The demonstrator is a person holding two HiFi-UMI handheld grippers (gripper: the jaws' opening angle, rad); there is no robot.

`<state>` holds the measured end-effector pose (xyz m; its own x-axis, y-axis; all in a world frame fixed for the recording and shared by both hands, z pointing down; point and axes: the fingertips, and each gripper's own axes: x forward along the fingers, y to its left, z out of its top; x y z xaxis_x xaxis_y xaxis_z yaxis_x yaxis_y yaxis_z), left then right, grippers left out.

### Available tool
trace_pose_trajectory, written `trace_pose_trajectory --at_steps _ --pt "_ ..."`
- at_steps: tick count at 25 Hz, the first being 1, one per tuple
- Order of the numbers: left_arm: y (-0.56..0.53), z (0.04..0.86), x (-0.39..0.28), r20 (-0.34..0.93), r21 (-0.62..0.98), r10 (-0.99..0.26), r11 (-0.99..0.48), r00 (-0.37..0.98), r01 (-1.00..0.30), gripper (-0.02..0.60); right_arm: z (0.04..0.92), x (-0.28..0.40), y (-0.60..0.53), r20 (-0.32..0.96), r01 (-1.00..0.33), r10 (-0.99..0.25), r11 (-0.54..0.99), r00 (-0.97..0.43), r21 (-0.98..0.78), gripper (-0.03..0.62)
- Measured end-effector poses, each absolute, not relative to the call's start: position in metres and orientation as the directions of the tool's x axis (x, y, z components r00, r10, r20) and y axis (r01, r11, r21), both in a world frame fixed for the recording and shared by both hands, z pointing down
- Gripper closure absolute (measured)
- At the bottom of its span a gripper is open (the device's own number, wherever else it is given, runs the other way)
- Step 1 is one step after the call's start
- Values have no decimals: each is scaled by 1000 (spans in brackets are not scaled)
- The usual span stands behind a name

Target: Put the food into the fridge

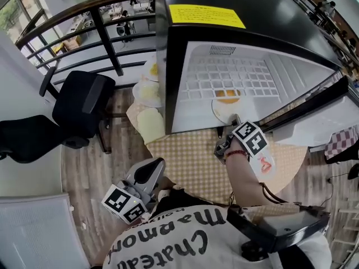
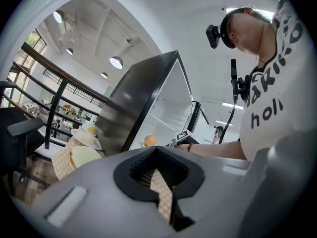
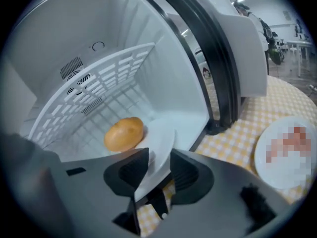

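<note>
A small black fridge point(image 1: 235, 15) stands open on the table, white inside, with a wire shelf. On its floor lies a white plate point(image 3: 161, 143) carrying a round golden bun point(image 3: 124, 133), which the head view also shows point(image 1: 227, 96). My right gripper point(image 3: 159, 170) is at the fridge mouth point(image 1: 229, 126). Its jaws stand apart with the plate's near rim between them, and the pads are not pressing on it. My left gripper point(image 1: 152, 167) is low by my body, away from the fridge. It is empty, its jaws together point(image 2: 158, 175).
Left of the fridge, plates of pale food point(image 1: 147, 91) and a bread slice point(image 1: 150, 125) lie on the yellow checked tablecloth point(image 1: 190, 156). Another white plate point(image 3: 287, 152) sits right of the fridge door point(image 3: 237, 48). A black chair point(image 1: 78, 102) stands by a railing.
</note>
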<state>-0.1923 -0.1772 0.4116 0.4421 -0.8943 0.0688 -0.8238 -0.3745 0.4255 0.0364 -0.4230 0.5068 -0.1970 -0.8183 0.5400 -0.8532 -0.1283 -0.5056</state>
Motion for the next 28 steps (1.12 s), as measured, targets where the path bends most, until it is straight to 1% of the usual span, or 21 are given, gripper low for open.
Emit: trace_pose_trajectory --at_steps 5,9,12,15,18,22,25,28 --pt "-169 408 -202 62 423 -899 -369 433 -828 577 508 38 -421 549 -877 -823 -149 -146 -456 446" --pt "-161 407 -205 51 428 -899 -373 434 -823 577 510 42 -415 561 -915 -822 -150 -94 -374 434" --pt "-155 404 -207 51 420 -896 -381 441 -823 577 505 46 -416 540 -948 -840 -130 -51 -291 433" --pt "-149 401 -211 49 410 -894 -389 446 -825 577 494 53 -413 499 -959 -867 -126 -18 -254 428" --pt "-141 398 -215 43 401 -889 -402 456 -823 577 481 58 -400 460 -948 -888 -129 -20 -290 428" --pt "-135 392 -215 26 405 -876 -431 481 -807 577 474 55 -376 432 -914 -898 -105 -83 -393 428" --pt "-133 387 -205 9 401 -851 -477 524 -782 577 477 48 -357 436 -877 -890 -100 -132 -470 428" --pt "-133 382 -194 -3 395 -829 -514 559 -761 577 477 43 -337 437 -856 -882 -82 -176 -510 428"
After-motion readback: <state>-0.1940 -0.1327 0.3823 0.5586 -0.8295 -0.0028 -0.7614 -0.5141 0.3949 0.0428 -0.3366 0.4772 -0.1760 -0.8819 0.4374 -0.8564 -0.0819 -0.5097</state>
